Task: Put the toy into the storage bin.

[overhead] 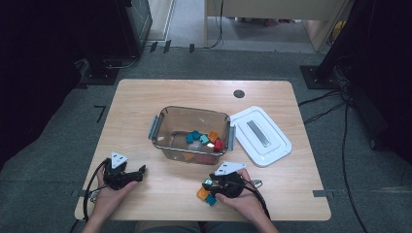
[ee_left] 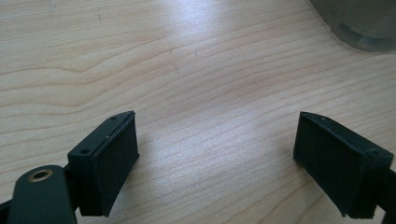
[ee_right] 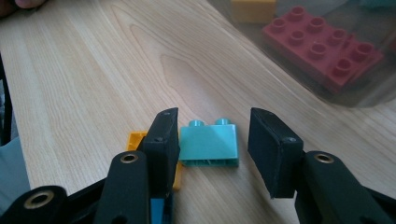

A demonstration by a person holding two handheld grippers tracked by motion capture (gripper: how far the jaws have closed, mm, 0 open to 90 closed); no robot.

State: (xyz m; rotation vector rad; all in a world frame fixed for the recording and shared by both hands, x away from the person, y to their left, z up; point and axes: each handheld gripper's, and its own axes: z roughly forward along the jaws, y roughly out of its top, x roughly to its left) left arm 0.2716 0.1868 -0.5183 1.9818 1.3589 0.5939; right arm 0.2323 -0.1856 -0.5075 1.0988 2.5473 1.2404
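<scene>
A teal brick (ee_right: 208, 142) lies on its side on the table (overhead: 145, 97), studs pointing away from the right gripper's camera, near the front edge on the person's right. It sits between the jaws of the right gripper (ee_right: 212, 147): the left jaw is against or just beside its edge, while a gap shows between the brick and the right jaw, so the grip is not closed on it. An orange brick (ee_right: 135, 140) lies flat just behind and under the left jaw, and a blue brick (ee_right: 156, 210) shows below it. In the high view the right gripper (overhead: 208, 187) rests low over this small cluster, held in the right hand (overhead: 243, 199).

Just beyond stands a clear bin (overhead: 192, 133) with grey handles, holding a red brick (ee_right: 322, 49) and more teal and orange ones. Its white lid (overhead: 260, 136) lies beside it on the right.

The left gripper (ee_left: 215, 149) rests on bare wood at the table's left front, jaws spread wide with nothing between them.
</scene>
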